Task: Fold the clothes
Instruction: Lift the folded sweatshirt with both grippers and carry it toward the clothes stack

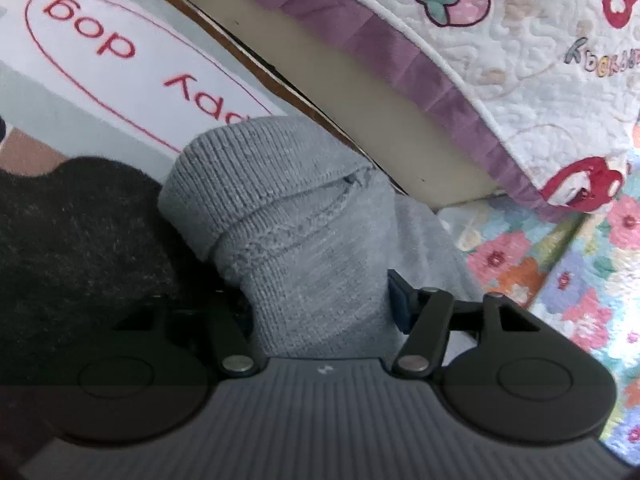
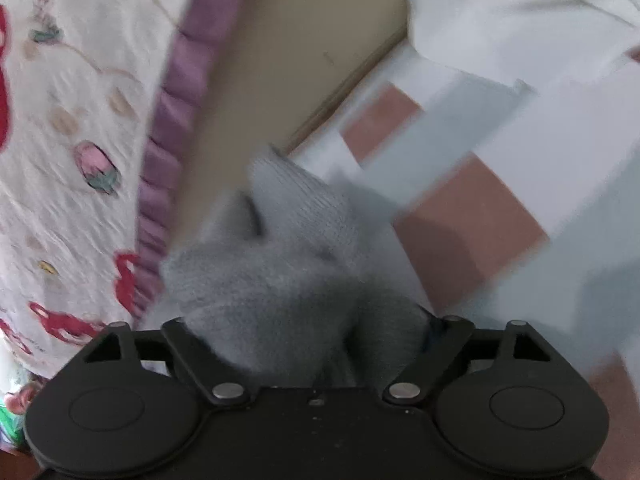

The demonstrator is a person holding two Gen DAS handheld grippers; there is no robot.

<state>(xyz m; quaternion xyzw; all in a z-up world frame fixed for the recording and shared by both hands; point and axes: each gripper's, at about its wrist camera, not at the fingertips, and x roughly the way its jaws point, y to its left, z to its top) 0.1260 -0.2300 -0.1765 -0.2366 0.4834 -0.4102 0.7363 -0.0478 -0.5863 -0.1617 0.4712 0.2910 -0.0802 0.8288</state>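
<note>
Left wrist view: the left hand-held gripper [image 1: 320, 300] pinches a bunched grey knit garment [image 1: 280, 216], lifted over the floral bedspread [image 1: 560, 264], likely to carry a fold. The right hand-held gripper [image 2: 308, 332] has knit between wide jaws; whether it grips, I cannot tell.

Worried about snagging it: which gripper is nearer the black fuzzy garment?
Left. The left gripper, closed on the grey knit sweater, has the black fuzzy garment right alongside it. The right gripper has that sweater between its fingers, with no black garment in its view.
</note>
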